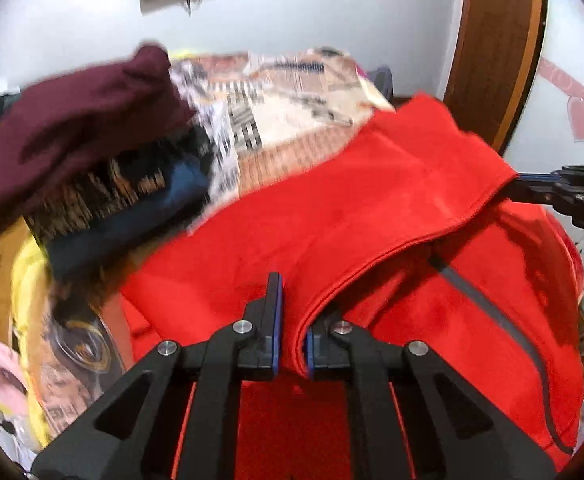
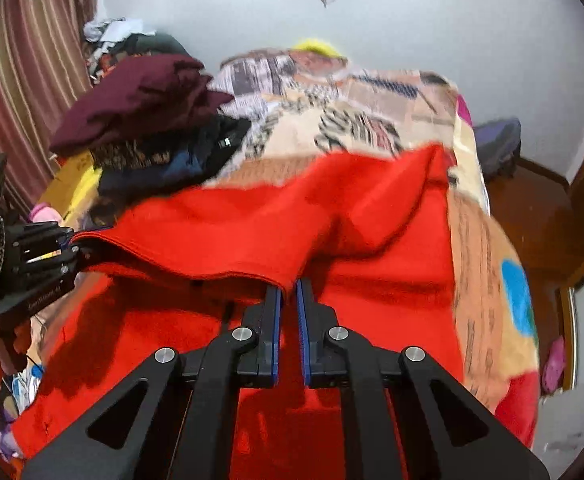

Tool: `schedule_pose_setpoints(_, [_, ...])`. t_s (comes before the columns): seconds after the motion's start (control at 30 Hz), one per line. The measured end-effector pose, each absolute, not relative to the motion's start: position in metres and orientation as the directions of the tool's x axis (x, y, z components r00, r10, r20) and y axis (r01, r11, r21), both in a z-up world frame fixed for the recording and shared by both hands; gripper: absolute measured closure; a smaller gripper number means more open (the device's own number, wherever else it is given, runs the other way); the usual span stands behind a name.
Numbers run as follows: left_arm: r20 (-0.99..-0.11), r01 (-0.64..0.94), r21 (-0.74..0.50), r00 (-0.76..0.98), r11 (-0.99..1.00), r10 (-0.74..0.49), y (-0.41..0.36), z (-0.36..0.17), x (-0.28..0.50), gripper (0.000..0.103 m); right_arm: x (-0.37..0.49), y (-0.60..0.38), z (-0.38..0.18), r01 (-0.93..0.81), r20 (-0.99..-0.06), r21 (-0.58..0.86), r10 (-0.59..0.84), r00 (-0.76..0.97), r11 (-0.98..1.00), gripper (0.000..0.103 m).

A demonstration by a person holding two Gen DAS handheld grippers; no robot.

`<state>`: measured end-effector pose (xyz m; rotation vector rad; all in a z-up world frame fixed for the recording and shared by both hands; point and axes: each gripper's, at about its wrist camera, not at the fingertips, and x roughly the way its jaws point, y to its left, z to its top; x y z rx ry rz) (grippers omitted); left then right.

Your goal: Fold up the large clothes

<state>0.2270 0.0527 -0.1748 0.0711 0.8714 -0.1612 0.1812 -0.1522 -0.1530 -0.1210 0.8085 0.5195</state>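
A large red garment [image 1: 332, 216] lies across a bed with a patterned cover; it also fills the right wrist view [image 2: 276, 216]. My left gripper [image 1: 292, 320] is shut on a folded edge of the red garment and holds it lifted. My right gripper [image 2: 289, 300] is shut on the other corner of the same raised edge. Each gripper shows in the other's view, the right one at the right edge [image 1: 564, 196], the left one at the left edge [image 2: 52, 256]. A grey zipper line [image 1: 492, 312] runs down the lower layer.
A stack of folded clothes topped by a maroon piece [image 1: 76, 120] sits on the bed's far left, also in the right wrist view [image 2: 140, 100]. The patterned bedcover [image 2: 356, 120] reaches to the white wall. A wooden door [image 1: 492, 40] stands at right, striped curtains [image 2: 24, 60] at left.
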Motion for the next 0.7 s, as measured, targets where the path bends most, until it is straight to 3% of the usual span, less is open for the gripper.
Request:
schedule_pose_setpoints(0.13, [-0.801, 0.17, -0.01, 0.588, 0.985, -0.109, 0.05, -0.193, 0.221, 0.094, 0.182, -0.164, -0.175, -0.465, -0.764, 0.133, 0.39, 0.514, 0.875, 0.096])
schedule_pose_setpoints(0.23, [-0.799, 0.189, 0.015, 0.593, 0.982, -0.102, 0.044, -0.197, 0.21, 0.086, 0.18, -0.173, -0.18, -0.455, -0.771, 0.151, 0.393, 0.501, 0.877, 0.096])
schedule_pose_setpoints(0.3, [-0.803, 0.19, 0.033, 0.59, 0.981, -0.087, 0.043, -0.198, 0.206, 0.066, 0.179, -0.178, -0.174, -0.443, -0.763, 0.148, 0.388, 0.518, 0.884, 0.096])
schedule_pose_setpoints(0.37, [-0.801, 0.167, 0.049, 0.596, 0.985, -0.061, 0.046, -0.195, 0.203, 0.053, 0.179, -0.183, -0.165, -0.432, -0.751, 0.146, 0.384, 0.537, 0.89, 0.096])
schedule_pose_setpoints(0.57, [-0.781, 0.084, 0.006, 0.623, 0.996, -0.048, 0.072, -0.172, 0.197, 0.033, 0.187, -0.191, -0.136, -0.406, -0.709, 0.174, 0.4, 0.58, 0.897, 0.094])
schedule_pose_setpoints(0.63, [-0.76, 0.061, -0.027, 0.648, 0.998, -0.06, 0.084, -0.16, 0.195, 0.032, 0.193, -0.194, -0.129, -0.391, -0.703, 0.19, 0.403, 0.587, 0.901, 0.086])
schedule_pose_setpoints(0.7, [-0.737, 0.042, -0.044, 0.674, 0.998, -0.06, 0.095, -0.149, 0.193, 0.029, 0.199, -0.197, -0.124, -0.375, -0.685, 0.2, 0.403, 0.607, 0.905, 0.064])
